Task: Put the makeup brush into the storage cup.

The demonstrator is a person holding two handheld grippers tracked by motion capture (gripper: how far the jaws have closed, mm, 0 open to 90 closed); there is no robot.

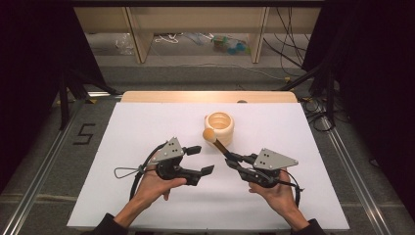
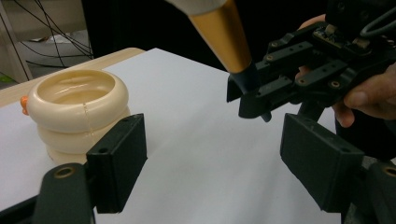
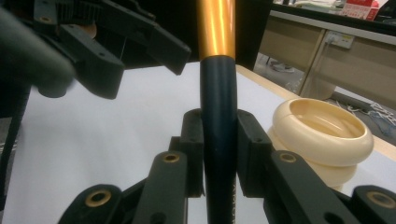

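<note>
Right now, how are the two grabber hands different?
The left gripper has its jaws wide apart with nothing between them; the right gripper is clamped on the dark handle of a brush. The left points right, the right points left toward the cream holder. Both are black, each hand-held above the table.

A white tabletop (image 1: pixel 147 147) is filling the middle of the frame, with a strip of bare wood showing along its upper edge. A cream ringed pot (image 1: pixel 219 127) is standing on it, slightly above centre.
</note>
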